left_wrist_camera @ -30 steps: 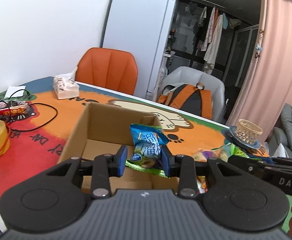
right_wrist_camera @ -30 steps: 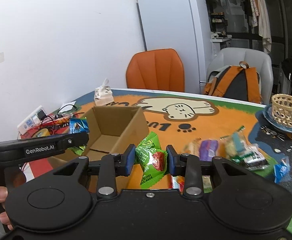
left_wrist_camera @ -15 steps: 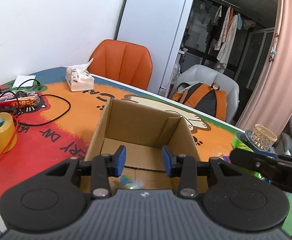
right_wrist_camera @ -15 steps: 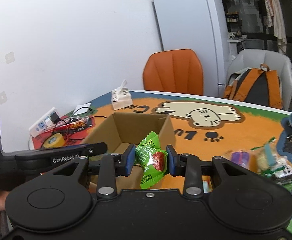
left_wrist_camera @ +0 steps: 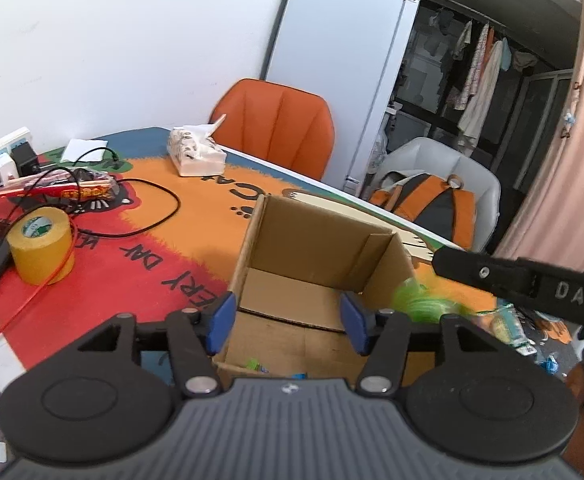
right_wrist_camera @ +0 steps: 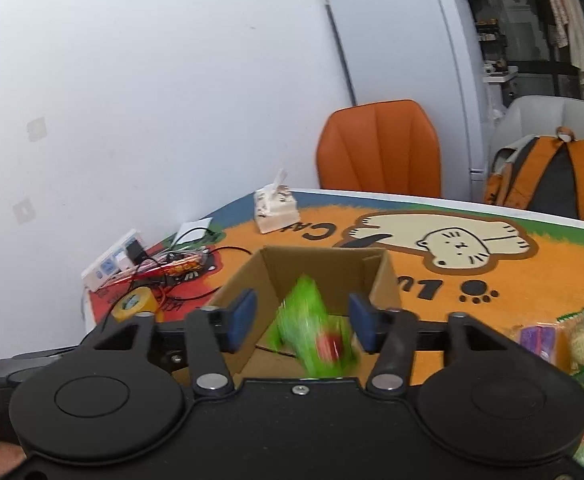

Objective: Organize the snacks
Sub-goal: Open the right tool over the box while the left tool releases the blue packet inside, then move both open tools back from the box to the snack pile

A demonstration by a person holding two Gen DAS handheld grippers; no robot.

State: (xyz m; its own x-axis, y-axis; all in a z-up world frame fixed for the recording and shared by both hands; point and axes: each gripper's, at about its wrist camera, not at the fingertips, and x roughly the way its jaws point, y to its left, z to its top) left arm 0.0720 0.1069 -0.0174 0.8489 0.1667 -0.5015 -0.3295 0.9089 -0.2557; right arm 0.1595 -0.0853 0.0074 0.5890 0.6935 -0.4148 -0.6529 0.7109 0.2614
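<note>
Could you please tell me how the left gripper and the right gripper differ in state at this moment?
The left gripper has nothing between its fingers, while the right gripper has a blurred green snack packet between its fingers, touching neither. The left gripper shows only the cardboard box floor in its gap; the right gripper's gap frames the packet. Both are open above the box.

Both cameras sit close above the cardboard box (left_wrist_camera: 319, 276) (right_wrist_camera: 315, 276), looking across the surface (left_wrist_camera: 196, 216) (right_wrist_camera: 531, 280) toward the orange chair (left_wrist_camera: 276, 124) (right_wrist_camera: 379, 148).
</note>
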